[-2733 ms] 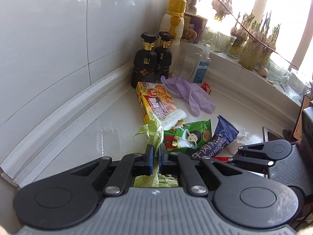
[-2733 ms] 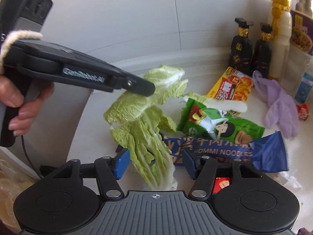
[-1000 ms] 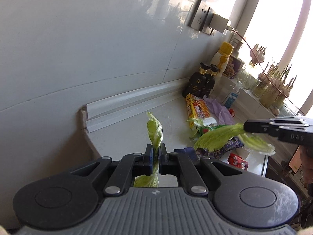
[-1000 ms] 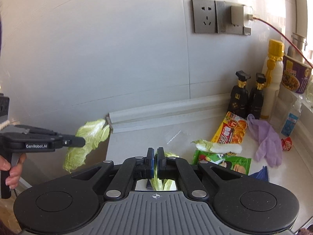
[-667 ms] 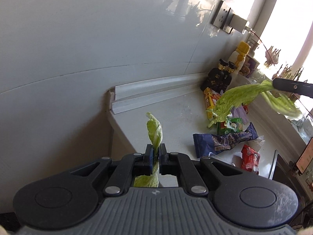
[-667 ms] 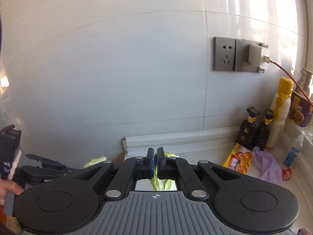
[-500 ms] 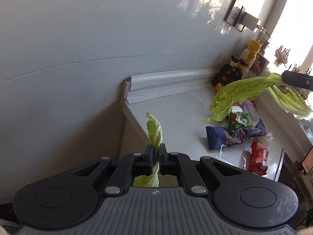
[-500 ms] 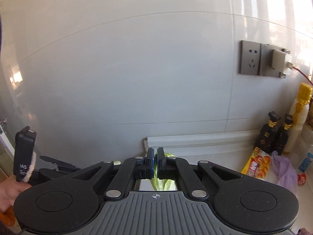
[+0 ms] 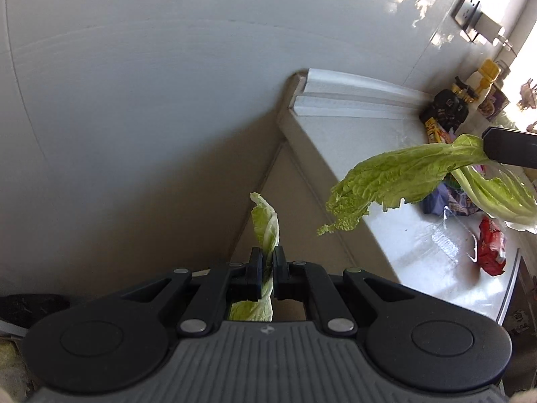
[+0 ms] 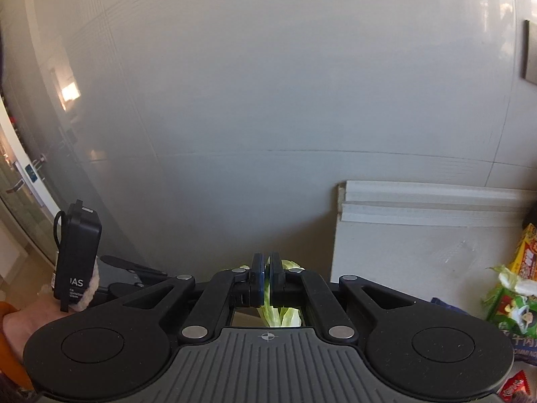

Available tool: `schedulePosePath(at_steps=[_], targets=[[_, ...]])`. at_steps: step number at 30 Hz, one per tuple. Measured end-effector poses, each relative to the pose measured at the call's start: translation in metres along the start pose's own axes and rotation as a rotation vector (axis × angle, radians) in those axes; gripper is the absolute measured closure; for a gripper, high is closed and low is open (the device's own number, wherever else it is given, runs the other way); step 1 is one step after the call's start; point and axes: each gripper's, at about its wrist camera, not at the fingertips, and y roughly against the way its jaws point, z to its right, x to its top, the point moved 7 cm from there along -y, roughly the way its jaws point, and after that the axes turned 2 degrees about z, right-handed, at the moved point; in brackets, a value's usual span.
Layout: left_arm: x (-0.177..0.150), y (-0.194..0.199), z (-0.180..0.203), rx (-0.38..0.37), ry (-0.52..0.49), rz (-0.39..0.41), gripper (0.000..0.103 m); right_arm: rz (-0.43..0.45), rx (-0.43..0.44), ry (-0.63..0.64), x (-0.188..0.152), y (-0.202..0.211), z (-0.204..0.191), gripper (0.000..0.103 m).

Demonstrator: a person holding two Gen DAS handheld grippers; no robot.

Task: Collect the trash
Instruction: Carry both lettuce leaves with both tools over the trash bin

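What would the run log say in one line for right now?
left tool: shut on small cabbage leaf | right tool: shut on big cabbage leaf | both past counter edge | wrappers remain

Dark bottles [image 9: 448, 105] at counter's [image 9: 355, 154] far end; wall socket [image 9: 467, 13] above.

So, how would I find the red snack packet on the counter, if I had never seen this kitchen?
Start at the white counter that runs along the grey wall. Follow it to its near edge, past the blue noodle wrapper. The red snack packet lies there alone, crumpled, the only bright red thing nearby.
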Motion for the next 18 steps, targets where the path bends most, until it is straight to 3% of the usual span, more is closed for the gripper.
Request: schedulePosePath(at_steps=[18], targets=[[-0.083,-0.064,-0.066,0.059,0.216,-0.185,0.098,-0.256,0.03,-0.002,-0.06,-0.098,-0.034,0.102]])
